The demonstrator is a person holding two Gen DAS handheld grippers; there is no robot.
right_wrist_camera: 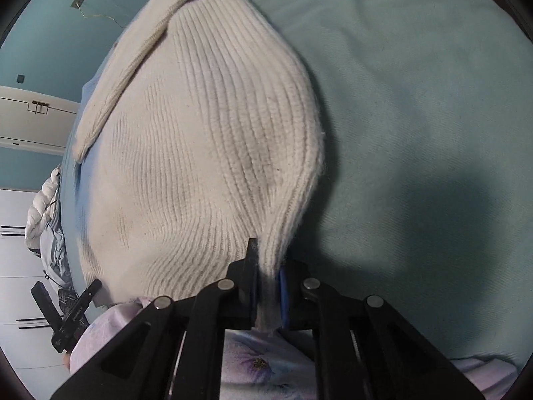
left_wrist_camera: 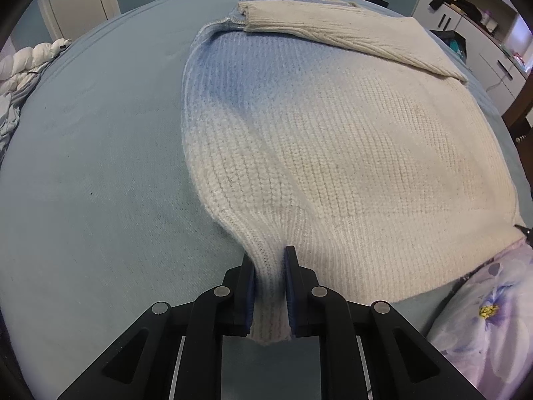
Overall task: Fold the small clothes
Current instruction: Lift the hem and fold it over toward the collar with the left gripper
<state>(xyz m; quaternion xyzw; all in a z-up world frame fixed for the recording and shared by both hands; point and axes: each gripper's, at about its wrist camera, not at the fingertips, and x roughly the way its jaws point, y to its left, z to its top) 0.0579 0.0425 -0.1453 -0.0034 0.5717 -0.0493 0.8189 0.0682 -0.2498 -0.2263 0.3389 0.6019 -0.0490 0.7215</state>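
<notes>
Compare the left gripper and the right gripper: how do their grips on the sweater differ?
The left gripper pinches ribbed hem near the sweater's blue side; the right gripper pinches an all-cream corner. The left gripper's gap looks wider than the right gripper's. Both are shut on the hem, over the blue bed cover.

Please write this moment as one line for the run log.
left gripper: shut on sweater hem | right gripper: shut on sweater hem | sleeve: folded across | bed

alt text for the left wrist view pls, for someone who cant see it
The left gripper is shut on the ribbed hem of a cream and blue knit sweater spread on a light blue bed. One sleeve is folded across the far end.
</notes>
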